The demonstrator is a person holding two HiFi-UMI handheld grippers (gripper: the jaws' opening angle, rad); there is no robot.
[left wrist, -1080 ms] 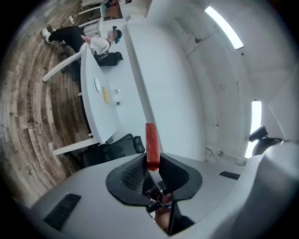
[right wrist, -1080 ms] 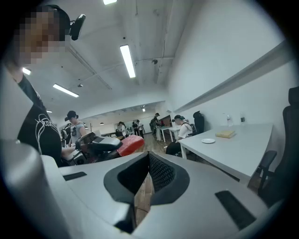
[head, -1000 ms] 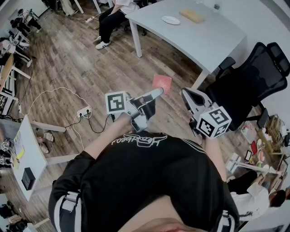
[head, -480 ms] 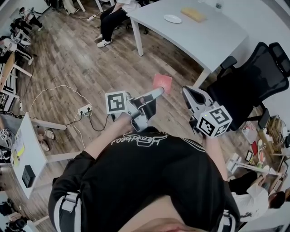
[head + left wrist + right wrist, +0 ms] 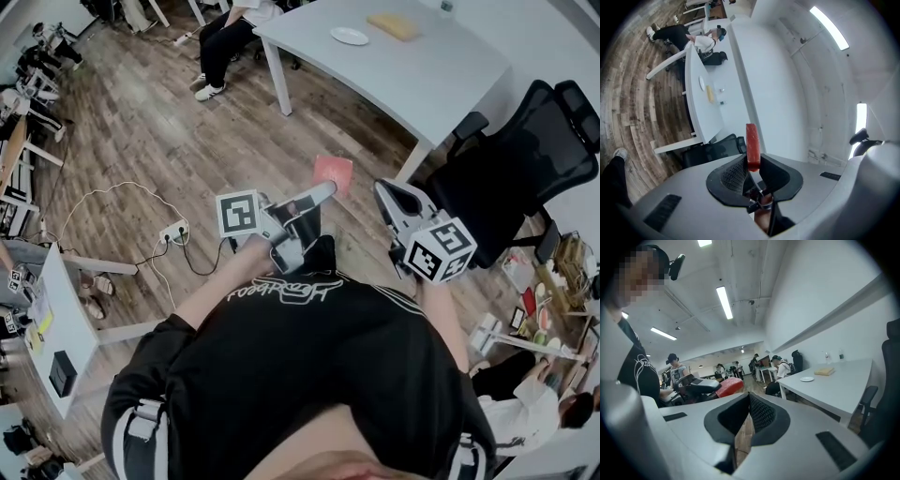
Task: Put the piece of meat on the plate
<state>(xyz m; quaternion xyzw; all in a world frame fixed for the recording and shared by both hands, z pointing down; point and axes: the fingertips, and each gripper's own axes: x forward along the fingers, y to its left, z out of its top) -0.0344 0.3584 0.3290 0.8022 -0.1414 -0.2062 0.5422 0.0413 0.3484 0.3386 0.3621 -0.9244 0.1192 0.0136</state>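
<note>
My left gripper [image 5: 317, 194] is shut on a flat red piece of meat [image 5: 334, 173], held out level above the wooden floor. In the left gripper view the meat [image 5: 752, 143] stands on edge between the black pads, sticking out past the tips. The small white plate [image 5: 350, 36] lies far ahead on the white table [image 5: 422, 89], also seen as plate [image 5: 701, 83] and plate [image 5: 806, 379]. My right gripper [image 5: 382, 192] hangs beside the left with its jaws together and nothing between them. From the right gripper view the meat [image 5: 730, 386] shows at the left.
A yellowish block [image 5: 394, 26] lies on the table next to the plate. A black office chair [image 5: 525, 155] stands at the right. A seated person's legs [image 5: 220, 42] are at the table's far end. A power strip and cables [image 5: 173, 231] lie on the floor at the left.
Both grippers keep their places and the meat stays gripped. Only the head view has shifted a little, so the table sits slightly further left.
</note>
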